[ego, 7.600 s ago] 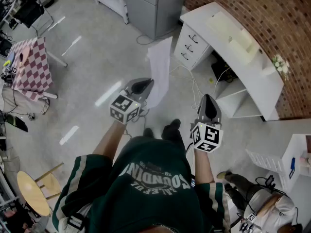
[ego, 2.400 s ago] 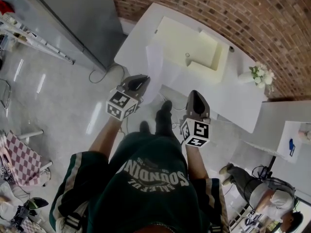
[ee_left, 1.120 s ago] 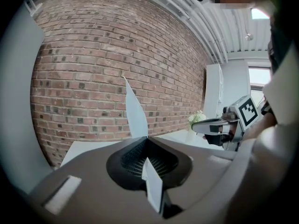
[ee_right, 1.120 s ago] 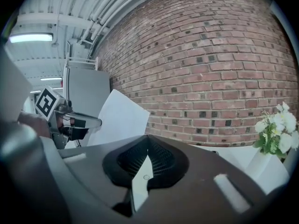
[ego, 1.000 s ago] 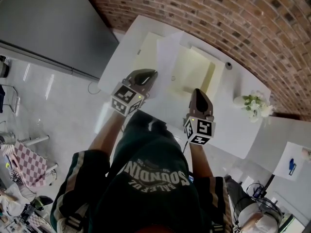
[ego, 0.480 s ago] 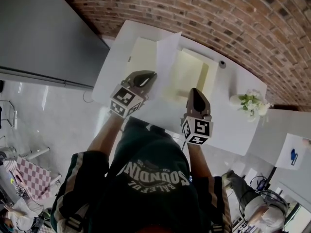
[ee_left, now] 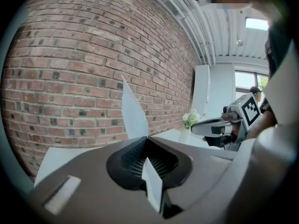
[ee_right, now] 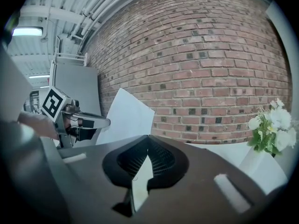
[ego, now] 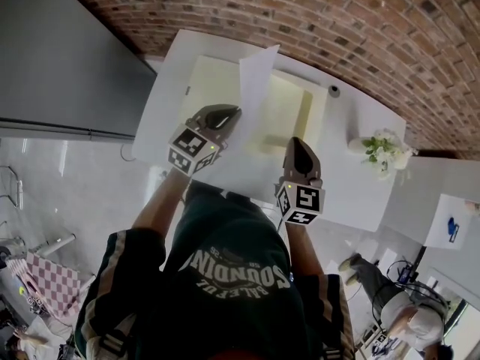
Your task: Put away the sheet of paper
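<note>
Head view: thin white sheet of paper (ego: 256, 73) in left gripper (ego: 231, 112)

right gripper (ee_right: 148, 139): lower centre; dark jaws meet tip to tip, with a pale sliver in the slot behind them.
left gripper (ee_right: 106, 122): left of frame, carrying a marker cube (ee_right: 52, 102), with a hand (ee_right: 37, 122) behind; its slim tips are together at the sheet's lower left edge.
sheet of paper (ee_right: 128, 118): white, standing tilted, left of centre.
brick wall (ee_right: 210, 69): red, filling the centre and right.
flowers (ee_right: 273, 129): white, in a white vase (ee_right: 261, 168) at the right edge.
tabletop (ee_right: 210, 148): white, at the foot of the wall.
cabinet (ee_right: 74, 85): grey, upper left.
</note>
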A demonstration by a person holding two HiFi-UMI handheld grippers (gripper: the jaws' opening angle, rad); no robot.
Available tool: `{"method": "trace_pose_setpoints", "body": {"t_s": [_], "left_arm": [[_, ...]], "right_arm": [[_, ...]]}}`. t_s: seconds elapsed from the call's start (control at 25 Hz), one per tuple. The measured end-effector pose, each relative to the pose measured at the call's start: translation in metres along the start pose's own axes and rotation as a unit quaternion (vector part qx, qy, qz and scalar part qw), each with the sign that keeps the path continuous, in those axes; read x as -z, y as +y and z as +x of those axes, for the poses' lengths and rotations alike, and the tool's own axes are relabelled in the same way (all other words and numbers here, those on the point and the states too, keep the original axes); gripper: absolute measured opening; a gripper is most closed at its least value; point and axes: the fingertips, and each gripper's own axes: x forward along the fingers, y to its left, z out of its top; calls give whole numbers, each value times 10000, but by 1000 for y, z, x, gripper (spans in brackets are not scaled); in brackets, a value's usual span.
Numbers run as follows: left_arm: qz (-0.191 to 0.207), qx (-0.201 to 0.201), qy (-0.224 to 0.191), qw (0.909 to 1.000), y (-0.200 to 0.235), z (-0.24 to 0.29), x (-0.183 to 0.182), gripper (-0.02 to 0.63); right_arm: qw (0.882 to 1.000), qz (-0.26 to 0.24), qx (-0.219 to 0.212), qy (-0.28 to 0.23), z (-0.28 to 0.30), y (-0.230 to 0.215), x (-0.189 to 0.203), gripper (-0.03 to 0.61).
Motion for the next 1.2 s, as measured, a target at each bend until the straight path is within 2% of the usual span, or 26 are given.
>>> {"method": "trace_pose_setpoints", "body": {"t_s": [0.16, 0.44, 0.76, 1.2], "left_arm": [[-311, 122, 86, 9994, 10, 12, 14, 11], [-653, 208, 569, 9960, 41, 35, 56, 11], [-771, 90, 1118, 9907, 71, 39, 101, 11], [-902, 226, 1691, 9812, 97, 55, 138, 11]], "right_arm": [[9999, 33, 117, 59, -4, -7, 4, -2], [9993, 28, 299, 231, -8, -19, 17, -2], [9988, -21, 301, 385, 0, -20, 26, -2], [9974, -20, 283, 664, 8, -22, 44, -2]]}}
